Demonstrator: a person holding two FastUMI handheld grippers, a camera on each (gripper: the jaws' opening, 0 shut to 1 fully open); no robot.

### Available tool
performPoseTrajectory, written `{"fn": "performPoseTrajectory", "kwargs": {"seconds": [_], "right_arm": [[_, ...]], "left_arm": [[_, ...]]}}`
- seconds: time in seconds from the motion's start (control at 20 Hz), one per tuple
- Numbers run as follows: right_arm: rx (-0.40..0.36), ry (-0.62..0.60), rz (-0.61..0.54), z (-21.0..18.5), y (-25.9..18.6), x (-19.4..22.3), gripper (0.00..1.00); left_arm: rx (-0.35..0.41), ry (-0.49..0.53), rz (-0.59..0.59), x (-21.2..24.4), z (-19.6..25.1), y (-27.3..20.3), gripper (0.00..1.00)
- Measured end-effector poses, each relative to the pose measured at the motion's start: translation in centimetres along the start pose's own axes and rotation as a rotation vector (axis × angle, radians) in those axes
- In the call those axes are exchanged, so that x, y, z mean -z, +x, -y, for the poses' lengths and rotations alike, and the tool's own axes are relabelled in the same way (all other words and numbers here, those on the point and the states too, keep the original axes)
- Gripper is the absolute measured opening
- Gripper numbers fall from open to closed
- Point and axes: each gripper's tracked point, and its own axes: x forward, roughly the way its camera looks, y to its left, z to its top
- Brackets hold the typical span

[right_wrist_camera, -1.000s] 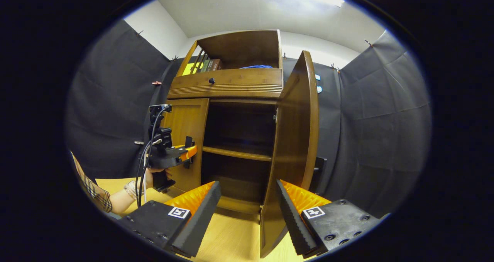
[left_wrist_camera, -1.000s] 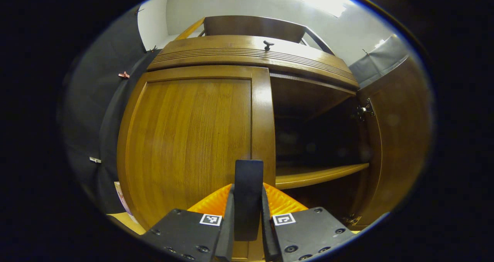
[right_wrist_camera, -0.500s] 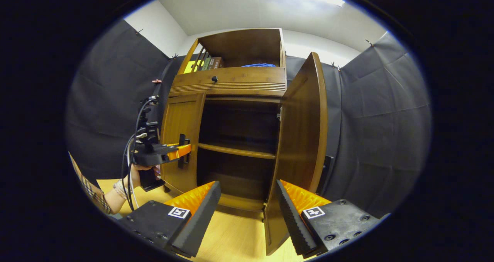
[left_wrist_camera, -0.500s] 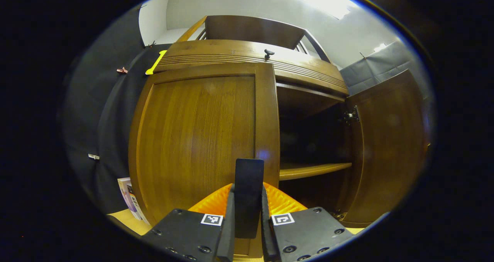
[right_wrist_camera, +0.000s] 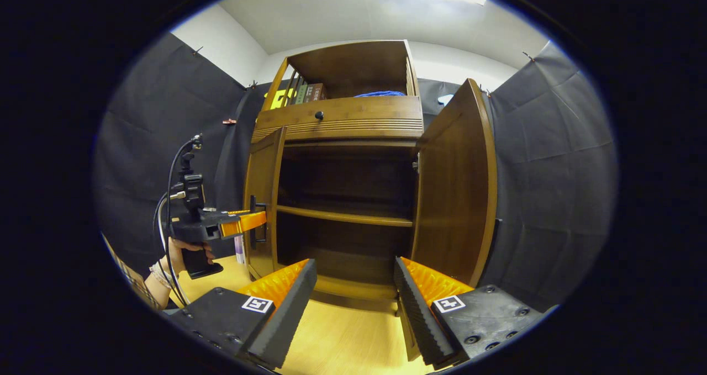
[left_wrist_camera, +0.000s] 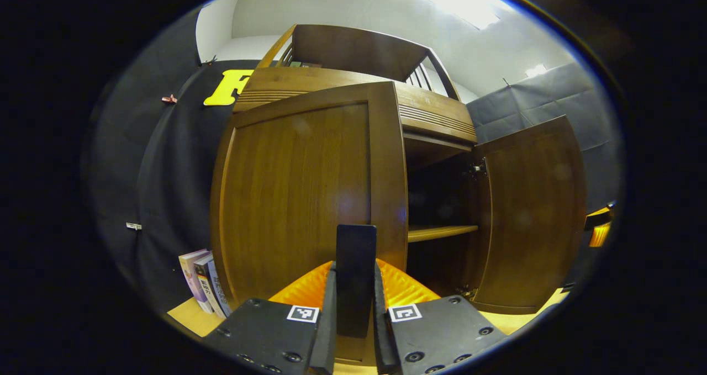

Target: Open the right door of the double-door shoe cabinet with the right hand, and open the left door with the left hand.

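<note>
At the shoe cabinet [right_wrist_camera: 342,198], we are swinging the left door [left_wrist_camera: 309,198] out, left claw [left_wrist_camera: 356,303] clamped on its dark handle [left_wrist_camera: 356,264]. Right door [right_wrist_camera: 453,198] standing fully open; right claw [right_wrist_camera: 353,303] hanging wide, empty. Next: keep pulling leftward until fully open.

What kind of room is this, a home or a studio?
Likely a staged recording booth, not a home: black cloth walls surround one wooden shoe cabinet, and a person's hand holds a cabled gripper.

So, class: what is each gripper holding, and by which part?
Left gripper clamps the brown wooden left door by its dark vertical handle; right gripper holds nothing.
</note>
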Motion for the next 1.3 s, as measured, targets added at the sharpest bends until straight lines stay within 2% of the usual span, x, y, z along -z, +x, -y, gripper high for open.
{"fn": "performPoseTrajectory", "kwargs": {"seconds": [0.3, 0.6, 0.9, 1.1, 1.3], "right_arm": [[-0.016, 0.029, 0.016, -1.9, 0.1, -0.5, 0.9], [-0.047, 0.033, 0.026, -4.3, 0.8, -0.3, 0.89], [-0.112, 0.046, 0.006, -7.4, 1.9, 0.5, 0.9], [-0.137, 0.053, -0.006, -8.7, 2.5, 1.2, 0.9], [-0.147, 0.069, -0.008, -9.3, 2.9, 1.2, 0.9]], "left_arm": [[0.015, 0.026, -0.013, -0.8, -1.7, -3.6, 0.31], [-0.017, 0.059, -0.022, -1.7, -4.5, -7.5, 0.29], [-0.095, 0.111, -0.024, -2.4, -7.1, -10.2, 0.27], [-0.181, 0.129, 0.015, -4.0, -9.5, -11.8, 0.27], [-0.232, 0.122, 0.001, -4.1, -11.3, -12.8, 0.27]]}}
